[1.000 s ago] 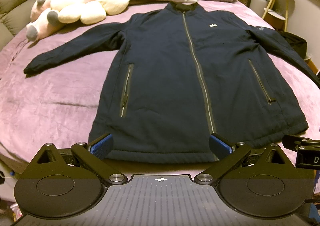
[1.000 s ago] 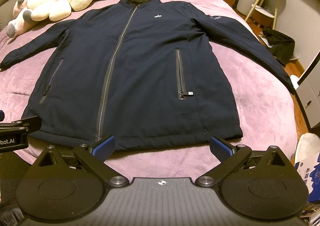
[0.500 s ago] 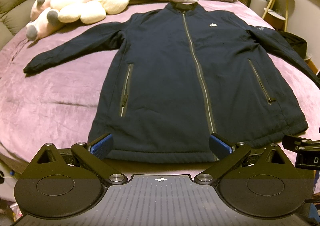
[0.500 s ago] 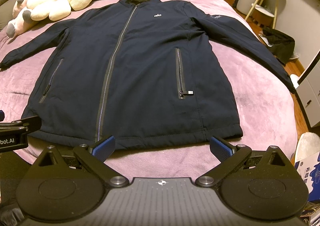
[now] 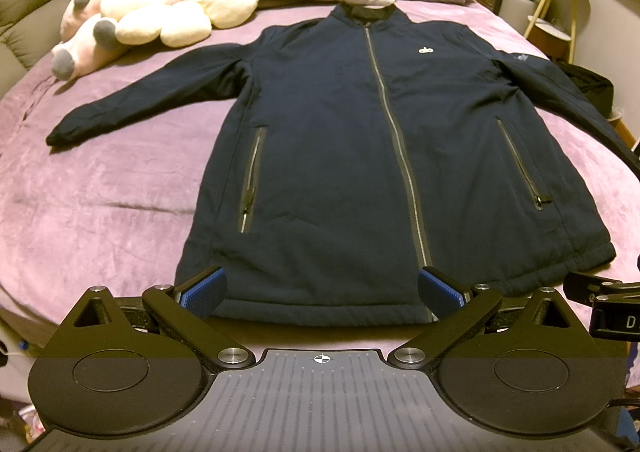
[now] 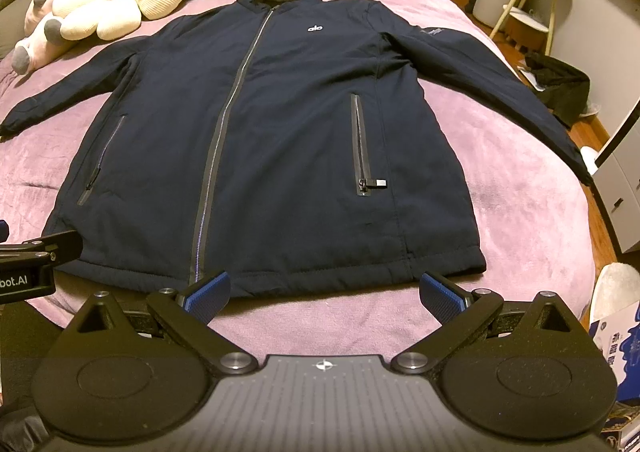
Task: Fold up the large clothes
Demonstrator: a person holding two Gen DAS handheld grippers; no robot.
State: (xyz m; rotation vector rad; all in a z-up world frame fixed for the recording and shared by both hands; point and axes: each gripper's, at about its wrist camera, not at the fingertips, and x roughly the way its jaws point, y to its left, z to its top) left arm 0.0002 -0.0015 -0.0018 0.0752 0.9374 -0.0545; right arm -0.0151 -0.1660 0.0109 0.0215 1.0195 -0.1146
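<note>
One navy jacket point(image 5: 340, 156) is lying flat, zipped, front up, on the purple bed point(image 5: 100, 192), collar toward the head edge, hem along the foot edge, both sleeves spread toward the side edges. Bare cover is lying open on either side of the body panel. Two tongs are hovering at the foot edge: the left gripper point(image 5: 320, 294) and the right gripper point(image 6: 325, 292), each with jaws spread wide and holding nothing, just short of the hem. Plush toys point(image 5: 152, 18) are lining the head edge.
</note>
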